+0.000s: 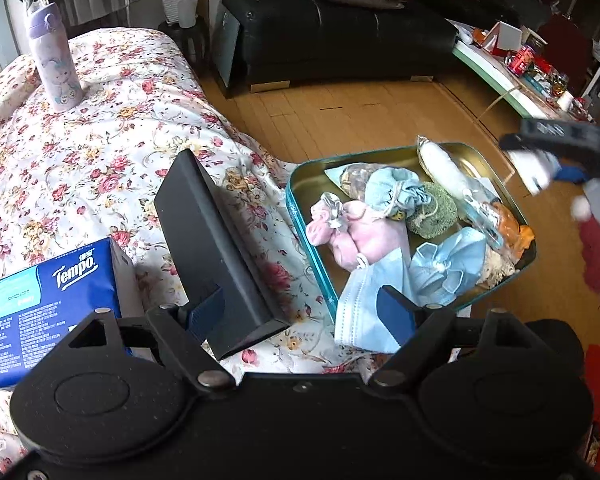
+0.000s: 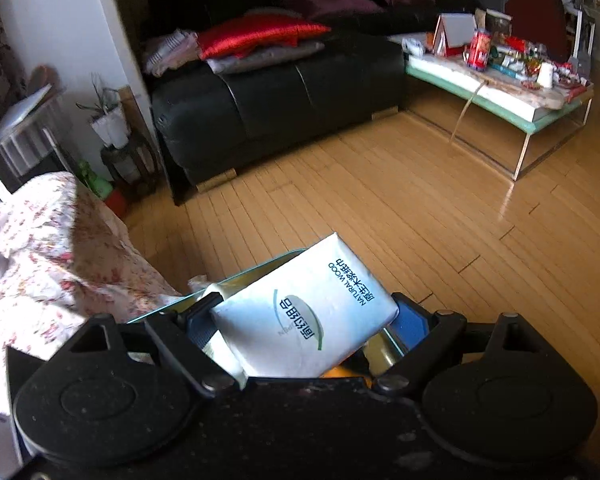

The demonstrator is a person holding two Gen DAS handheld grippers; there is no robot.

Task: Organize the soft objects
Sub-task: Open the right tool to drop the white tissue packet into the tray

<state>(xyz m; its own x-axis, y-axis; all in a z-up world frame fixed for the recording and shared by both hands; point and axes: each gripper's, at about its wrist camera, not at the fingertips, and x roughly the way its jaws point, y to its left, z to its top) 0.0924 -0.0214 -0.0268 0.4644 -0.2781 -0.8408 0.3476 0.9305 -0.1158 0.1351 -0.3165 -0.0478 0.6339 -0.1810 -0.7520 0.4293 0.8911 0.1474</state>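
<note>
1. White plastic-wrapped tissue pack (image 2: 306, 312) sits clamped in the right gripper (image 2: 304, 320), pinched across its short sides, tilted, printed face up w/ green arc logo & dark text.
2. Handling guess: light, squashy, film wrap probably a bit slippery. A grip across the middle should suit it; the corners would crumple.
3. Pack hangs over the far corner of the teal tin (image 1: 300, 216), not yet down in it. Right wrist view shows the tin rim just behind & under the pack.
4. Left gripper (image 1: 300, 316) is spread, nothing between its pads. It hovers near the tin's near edge, by a black box (image 1: 212, 248) on the floral cloth of the worktop (image 1: 100, 152).
5. Tin already crowded w/ soft bits: pink pouch (image 1: 360, 236), pale blue pouch (image 1: 392, 192), green sponge-like lump (image 1: 432, 210), blue bow (image 1: 444, 264), face mask (image 1: 360, 300) draped over the rim.
6. Free space looks scarce; pack prob. has to rest on top of the pile.
7. Blue Tempo tissue box (image 1: 48, 304) lies left of the black box, well apart from the tin.
</note>
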